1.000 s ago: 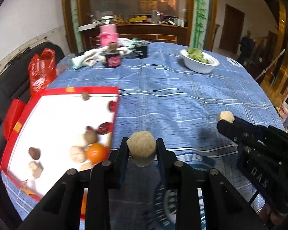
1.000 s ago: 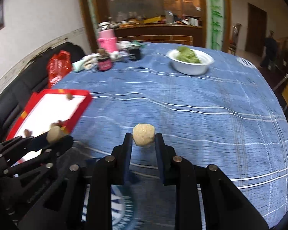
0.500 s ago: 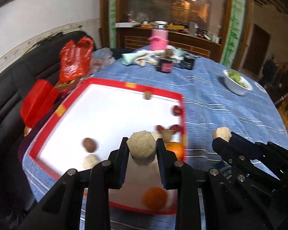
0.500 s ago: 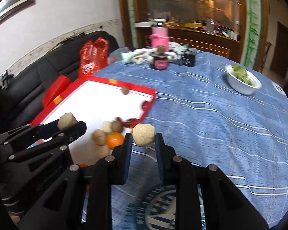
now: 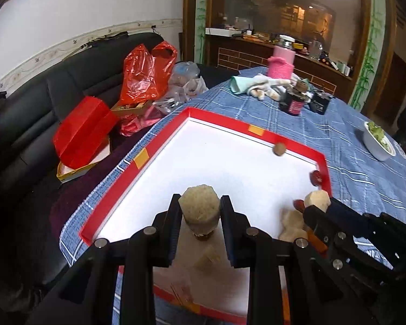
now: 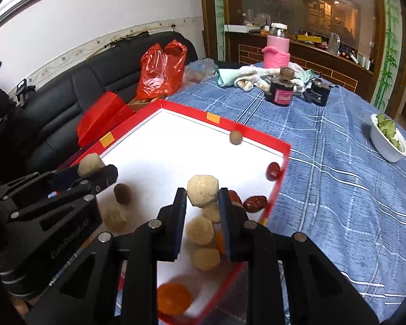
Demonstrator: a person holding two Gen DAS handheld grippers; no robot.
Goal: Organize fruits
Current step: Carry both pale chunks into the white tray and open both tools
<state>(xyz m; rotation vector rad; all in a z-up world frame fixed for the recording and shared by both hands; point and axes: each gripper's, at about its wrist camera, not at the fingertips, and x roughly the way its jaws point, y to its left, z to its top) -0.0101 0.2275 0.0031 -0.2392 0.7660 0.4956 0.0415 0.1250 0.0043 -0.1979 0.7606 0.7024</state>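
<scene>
Two pale, faceted fruit pieces are being carried at once, one in each gripper. From the left wrist view, the left gripper [image 5: 200, 205] is closed down snugly on a pale faceted fruit [image 5: 199, 205], held above the white floor of the red-rimmed tray [image 5: 219, 115]; the other gripper enters from the right with its own piece over the tray's right edge, near a red date [image 5: 316, 176] and a small brown round fruit [image 5: 279, 149] lying against the far rim. From the right wrist view, the right gripper [image 6: 202, 195] is likewise clamped on a second pale fruit [image 6: 202, 191], poised above a cluster of similar pale pieces [image 6: 200, 229], with dried red dates [image 6: 255, 203] beside them and an orange citrus [image 6: 174, 298] in the near corner. My judgement is that the step in hand is setting both pieces down in the tray. To do it well, lower each one close to the tray floor before parting the jaws, since these rounded pieces would likely roll; place them next to their own kind, and keep the two grippers well apart so neither knocks the fruit already lying there.
</scene>
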